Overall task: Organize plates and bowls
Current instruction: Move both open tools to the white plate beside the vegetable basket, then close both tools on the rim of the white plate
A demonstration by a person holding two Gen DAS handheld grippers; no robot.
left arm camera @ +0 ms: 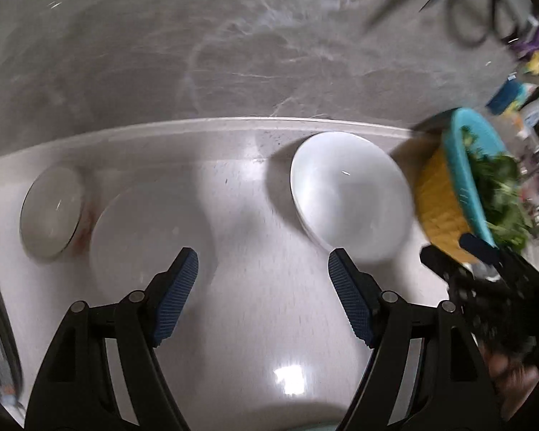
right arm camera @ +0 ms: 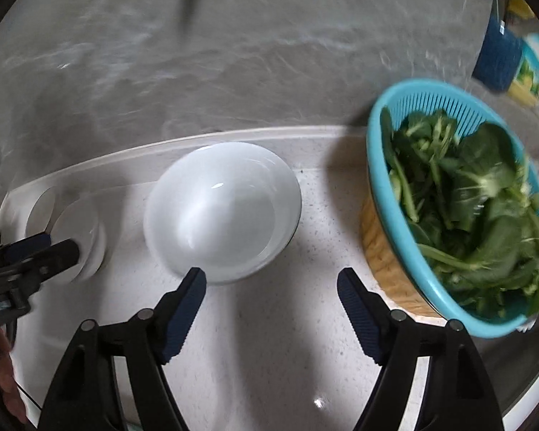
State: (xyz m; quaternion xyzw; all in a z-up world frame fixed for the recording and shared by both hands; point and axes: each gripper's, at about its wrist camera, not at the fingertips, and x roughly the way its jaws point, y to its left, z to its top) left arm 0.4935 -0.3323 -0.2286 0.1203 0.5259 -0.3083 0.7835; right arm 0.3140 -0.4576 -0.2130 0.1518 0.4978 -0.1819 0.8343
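Note:
A large white bowl stands on the white counter near its back edge. A smaller white bowl stands to its left, blurred. A small glass dish sits further left. My left gripper is open and empty, between the two white bowls. My right gripper is open and empty, just right of the large bowl's near rim. The right gripper also shows at the right edge of the left wrist view, and the left gripper at the left edge of the right wrist view.
A teal colander of leafy greens sits in a yellow basket on the right. A grey marbled wall rises behind the counter. Cluttered packages lie at the far right.

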